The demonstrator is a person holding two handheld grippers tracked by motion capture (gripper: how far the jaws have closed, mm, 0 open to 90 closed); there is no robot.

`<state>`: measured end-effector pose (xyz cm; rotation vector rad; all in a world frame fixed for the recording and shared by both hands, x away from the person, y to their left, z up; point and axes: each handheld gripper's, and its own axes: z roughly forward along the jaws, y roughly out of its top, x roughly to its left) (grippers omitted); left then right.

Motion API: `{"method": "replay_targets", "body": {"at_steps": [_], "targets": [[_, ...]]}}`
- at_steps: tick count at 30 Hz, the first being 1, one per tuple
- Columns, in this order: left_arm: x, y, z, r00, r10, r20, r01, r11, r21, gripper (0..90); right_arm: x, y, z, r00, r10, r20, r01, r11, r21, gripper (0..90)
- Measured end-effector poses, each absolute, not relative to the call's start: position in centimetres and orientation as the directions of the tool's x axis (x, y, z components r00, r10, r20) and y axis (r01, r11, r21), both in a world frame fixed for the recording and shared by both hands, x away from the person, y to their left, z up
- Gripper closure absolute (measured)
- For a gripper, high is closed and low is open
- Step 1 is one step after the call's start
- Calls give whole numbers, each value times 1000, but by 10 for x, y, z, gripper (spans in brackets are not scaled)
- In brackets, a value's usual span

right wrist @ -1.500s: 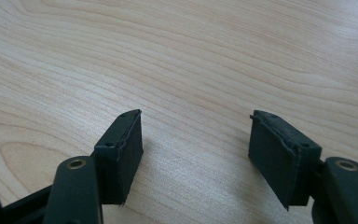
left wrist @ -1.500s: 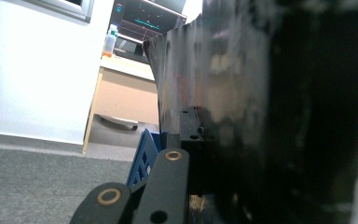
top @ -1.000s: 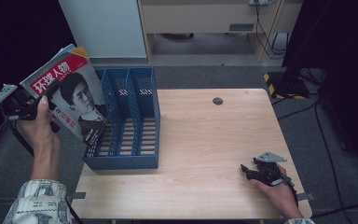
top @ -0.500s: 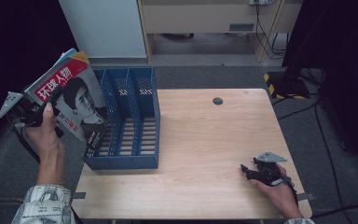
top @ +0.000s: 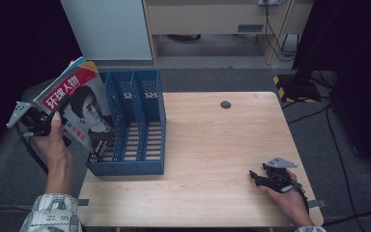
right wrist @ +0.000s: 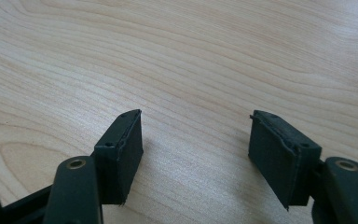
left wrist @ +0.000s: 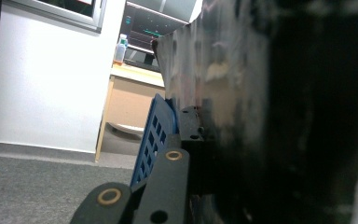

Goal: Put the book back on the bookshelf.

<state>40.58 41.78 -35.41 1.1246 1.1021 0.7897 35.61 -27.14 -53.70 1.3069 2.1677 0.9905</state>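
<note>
While grey carpet [top: 207, 79] surrounds it, the wooden table [top: 212, 145] carries a blue file rack [top: 135, 121].

Even overhead light on tabletop [top: 212, 145], dark surround; glossy magazine cover [left wrist: 242, 93] blurred with glare; right gripper view sharp.

A magazine [top: 79, 113] with a red title band and a portrait on its cover hangs tilted, off the table, just left of the blue file rack [top: 137, 125]. Its lower corner overlaps the rack's left wall. The rack stands upright with three slots.
</note>
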Motion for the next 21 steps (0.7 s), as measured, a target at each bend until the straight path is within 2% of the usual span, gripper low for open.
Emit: {"method": "replay_targets", "body": {"at_steps": [10,21], "targets": [[406,410,-365,270,929,-252,34,253,967,866,356,-271,-537,-470,883,7,583,304,753,351],[409,408,-382,276,922,-270,59,264,963,866,356,-271,-537,-469,883,8,584,303,753,351]]}}
